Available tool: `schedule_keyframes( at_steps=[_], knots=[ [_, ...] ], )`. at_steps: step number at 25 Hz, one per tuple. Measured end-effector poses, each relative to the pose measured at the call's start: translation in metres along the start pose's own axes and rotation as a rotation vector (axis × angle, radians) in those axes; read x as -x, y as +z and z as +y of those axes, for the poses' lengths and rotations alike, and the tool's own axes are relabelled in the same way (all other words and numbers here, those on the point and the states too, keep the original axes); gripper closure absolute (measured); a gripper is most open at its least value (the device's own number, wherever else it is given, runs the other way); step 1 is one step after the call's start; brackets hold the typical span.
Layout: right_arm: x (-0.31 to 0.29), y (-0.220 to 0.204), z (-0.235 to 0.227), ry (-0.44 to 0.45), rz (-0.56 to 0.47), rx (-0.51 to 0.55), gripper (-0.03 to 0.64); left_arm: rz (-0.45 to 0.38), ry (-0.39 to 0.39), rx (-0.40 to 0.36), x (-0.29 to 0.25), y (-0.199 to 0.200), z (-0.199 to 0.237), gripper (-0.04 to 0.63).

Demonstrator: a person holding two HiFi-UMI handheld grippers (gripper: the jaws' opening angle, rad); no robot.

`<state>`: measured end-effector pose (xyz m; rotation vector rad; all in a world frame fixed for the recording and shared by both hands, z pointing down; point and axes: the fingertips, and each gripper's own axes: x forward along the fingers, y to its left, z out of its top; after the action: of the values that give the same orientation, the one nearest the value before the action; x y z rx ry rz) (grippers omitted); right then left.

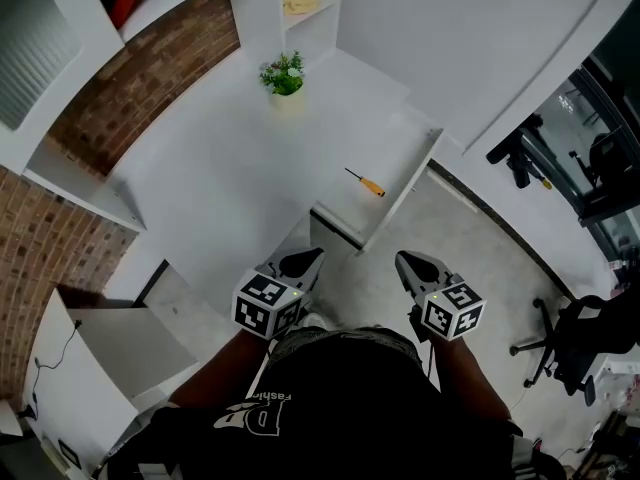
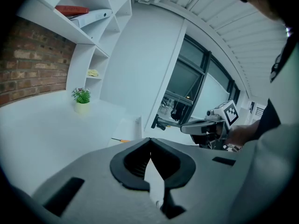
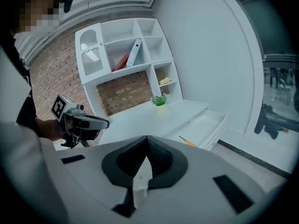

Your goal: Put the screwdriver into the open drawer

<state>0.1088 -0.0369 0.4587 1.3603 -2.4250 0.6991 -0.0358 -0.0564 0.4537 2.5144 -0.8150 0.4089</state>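
I hold my 2 grippers low, near my body: the left gripper and the right gripper both have jaws clenched on nothing. The screwdriver lies inside the open drawer, apart from both. A small potted plant stands on the table.

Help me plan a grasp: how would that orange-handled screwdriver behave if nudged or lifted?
The screwdriver looks rigid and small, so probably light. Its slim handle and thin shaft suggest it may roll on the smooth white surface if pushed sideways.
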Motion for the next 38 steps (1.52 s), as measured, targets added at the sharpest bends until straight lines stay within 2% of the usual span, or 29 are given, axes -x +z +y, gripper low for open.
schedule_keyframes(
  at_steps=[12,38],
  knots=[
    [0.012,-0.02,-0.007,-0.004,0.007,-0.044,0.611,0.017,-0.006,-0.01,-0.012,-0.001,-0.015,0.578],
    [0.029,-0.022,-0.015,-0.011,0.0,-0.043,0.611,0.039,-0.027,-0.034,-0.022,-0.001,-0.028,0.578]
  ],
)
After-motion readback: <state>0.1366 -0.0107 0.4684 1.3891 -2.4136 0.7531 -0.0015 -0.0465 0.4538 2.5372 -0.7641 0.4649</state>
